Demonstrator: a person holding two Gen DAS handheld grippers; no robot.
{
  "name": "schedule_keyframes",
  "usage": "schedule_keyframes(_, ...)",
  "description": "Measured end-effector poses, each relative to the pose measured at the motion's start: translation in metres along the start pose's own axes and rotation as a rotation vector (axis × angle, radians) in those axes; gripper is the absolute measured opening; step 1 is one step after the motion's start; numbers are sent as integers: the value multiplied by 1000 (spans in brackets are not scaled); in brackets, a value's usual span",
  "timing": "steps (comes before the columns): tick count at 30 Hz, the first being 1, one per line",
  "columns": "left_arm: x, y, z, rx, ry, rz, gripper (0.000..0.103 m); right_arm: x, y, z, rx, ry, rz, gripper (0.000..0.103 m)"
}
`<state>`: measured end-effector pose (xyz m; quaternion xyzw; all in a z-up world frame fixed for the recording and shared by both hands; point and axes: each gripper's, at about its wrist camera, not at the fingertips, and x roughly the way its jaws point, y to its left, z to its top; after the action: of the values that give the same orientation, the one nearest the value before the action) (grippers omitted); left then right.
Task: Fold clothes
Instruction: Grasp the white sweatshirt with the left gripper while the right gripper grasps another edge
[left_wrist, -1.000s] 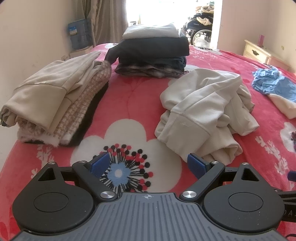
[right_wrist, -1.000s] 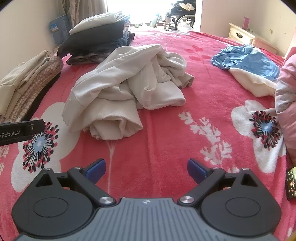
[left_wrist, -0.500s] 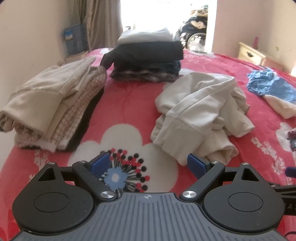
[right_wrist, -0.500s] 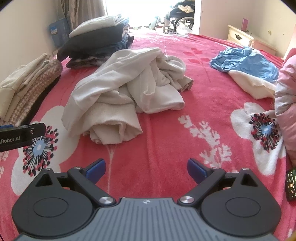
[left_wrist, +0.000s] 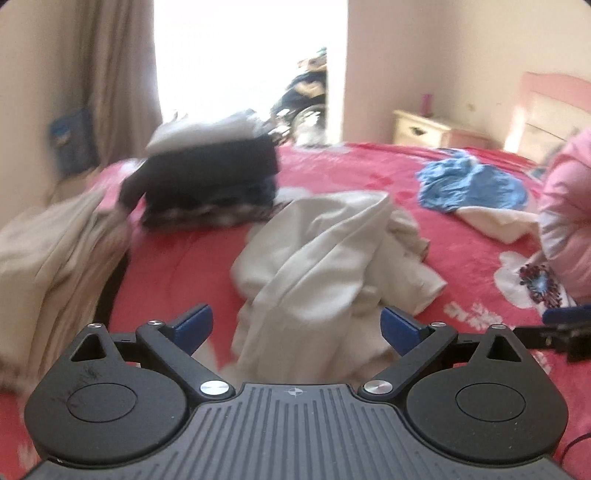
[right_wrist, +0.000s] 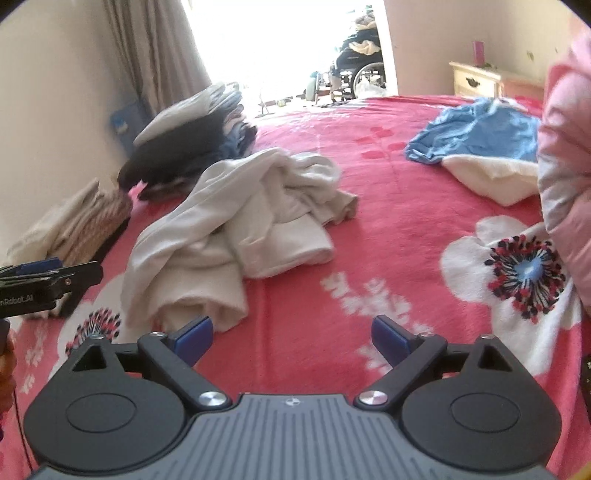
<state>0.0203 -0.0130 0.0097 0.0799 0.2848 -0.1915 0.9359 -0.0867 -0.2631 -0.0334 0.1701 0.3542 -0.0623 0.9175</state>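
Closing on the crumpled cream garment, by the look of it: left gripper spread wide, blue pads bare, nothing between them, hovering low with the near folds of the cloth right ahead. Right gripper likewise wide apart and empty, set above bare red bedspread just right of the same heap. Lying bunched and unfolded near the middle of the bed, that garment; sleeves and hems tangled, no clean edge on show. Standing behind it, a neat dark stack of folded things, and at the left bed edge a second folded pile in beige. Further right, a blue garment over a cream one, also loose.

Judging the step as the reach for the cream piece. Next move probably calls for finding a hem or shoulder seam, though the left view is smeared with motion and shows no seam clearly. Pinching two separate edges, then lifting and spreading flat.

Open room: broad bare spread right of the heap. Tighter on the left, near the beige pile and bed edge. Pink padded bulk crowding the far right.
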Motion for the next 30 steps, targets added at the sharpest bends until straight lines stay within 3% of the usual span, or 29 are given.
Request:
schedule_keyframes(3, 27, -7, 5, 69, 5, -13, 99, 17, -22, 13, 23, 8, 48, 82)
schedule_keyframes(7, 69, -17, 8, 150, 32, 9, 98, 50, -31, 34, 35, 16, 115, 79)
schedule_keyframes(11, 108, -26, 11, 217, 61, 24, 84, 81, -26, 49, 2, 20, 177, 79)
schedule_keyframes(17, 111, -18, 3, 136, 67, 0, 56, 127, 13, 58, -145, 24, 223, 74)
schedule_keyframes(19, 110, -16, 3, 111, 67, 3, 46, 147, 20, 58, -171, 38, 200, 66)
schedule_keyframes(20, 109, -15, 3, 99, 63, 6, 39, 154, 18, 57, -180, 48, 176, 54)
schedule_keyframes(21, 106, -14, 4, 86, 55, 8, 35, 158, 16, 57, -182, 55, 151, 33)
schedule_keyframes(23, 93, -7, 7, 56, 30, 17, 21, 151, 9, 58, -130, 43, 145, 18)
schedule_keyframes(24, 86, -2, 8, 41, 15, 22, 19, 142, 4, 59, -96, 25, 154, 15)
schedule_keyframes(30, 51, 21, 30, -51, -77, 62, 14, 67, -14, 55, 0, -39, 261, 13)
